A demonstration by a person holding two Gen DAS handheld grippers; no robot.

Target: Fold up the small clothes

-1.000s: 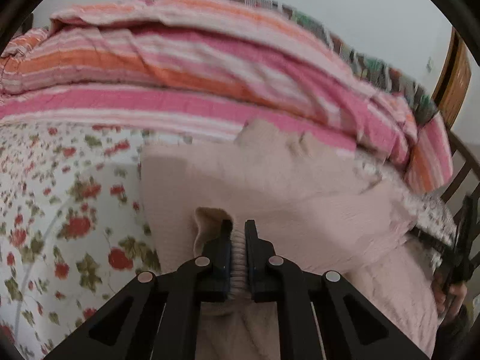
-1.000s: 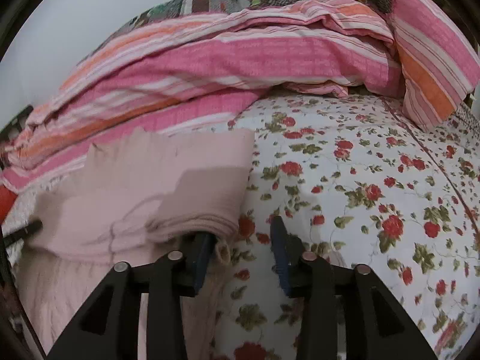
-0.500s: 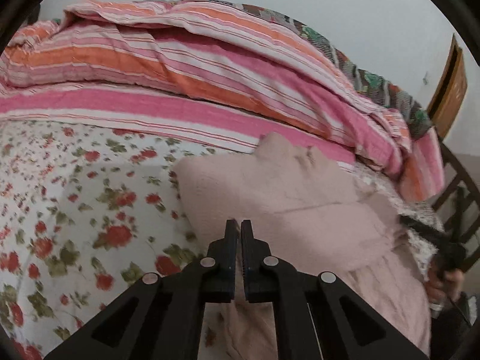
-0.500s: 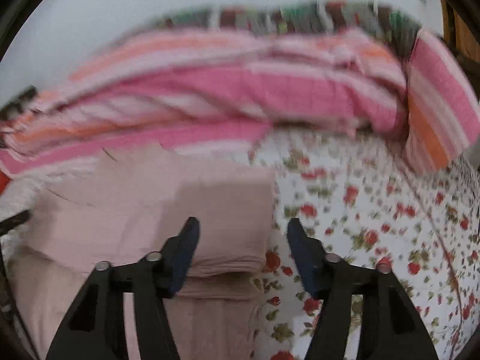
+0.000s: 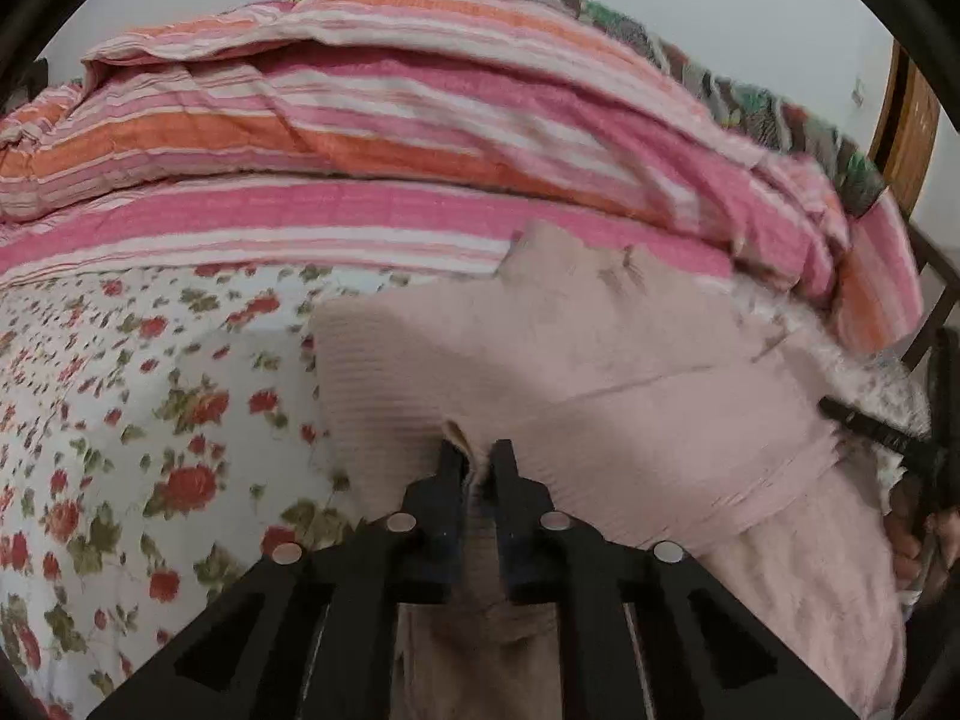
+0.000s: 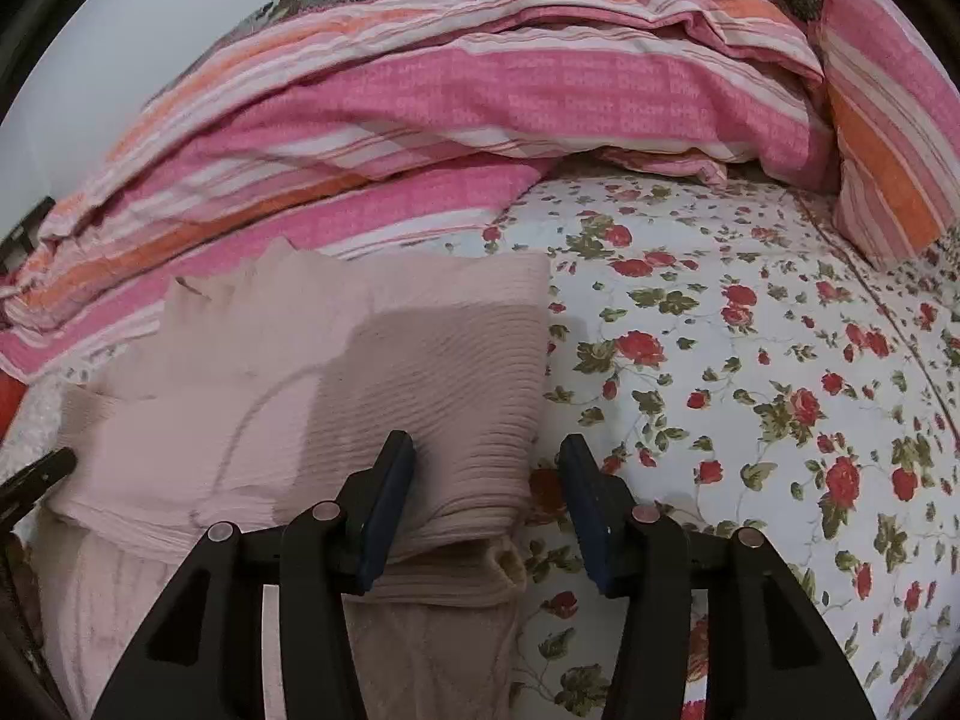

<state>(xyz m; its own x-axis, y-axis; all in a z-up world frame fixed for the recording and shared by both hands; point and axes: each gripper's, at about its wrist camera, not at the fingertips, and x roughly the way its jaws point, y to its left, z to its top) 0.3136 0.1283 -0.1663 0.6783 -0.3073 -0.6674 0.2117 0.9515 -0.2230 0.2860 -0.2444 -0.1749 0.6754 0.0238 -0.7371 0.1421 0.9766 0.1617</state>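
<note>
**Right fingers widened over the fold**

Since a second ago your right gripper (image 6: 486, 504) has opened, straddling the pink knit garment (image 6: 420, 372) without pinching it. That garment lies folded on the floral bed (image 6: 750, 360), below the striped quilt (image 6: 540, 96). Your left gripper (image 5: 477, 474) pinches its edge, nearly closed.

Our black two-finger left gripper (image 5: 478, 457) points downward, jaws pinched nearly together on a fold of pale pink knit. Our black right gripper (image 6: 489, 456) has just widened, jaws apart.

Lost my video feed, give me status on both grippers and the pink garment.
Left gripper shut on pink knit garment. Right gripper open, folded edge between its jaws. Nothing in the way on floral sheet.
</note>
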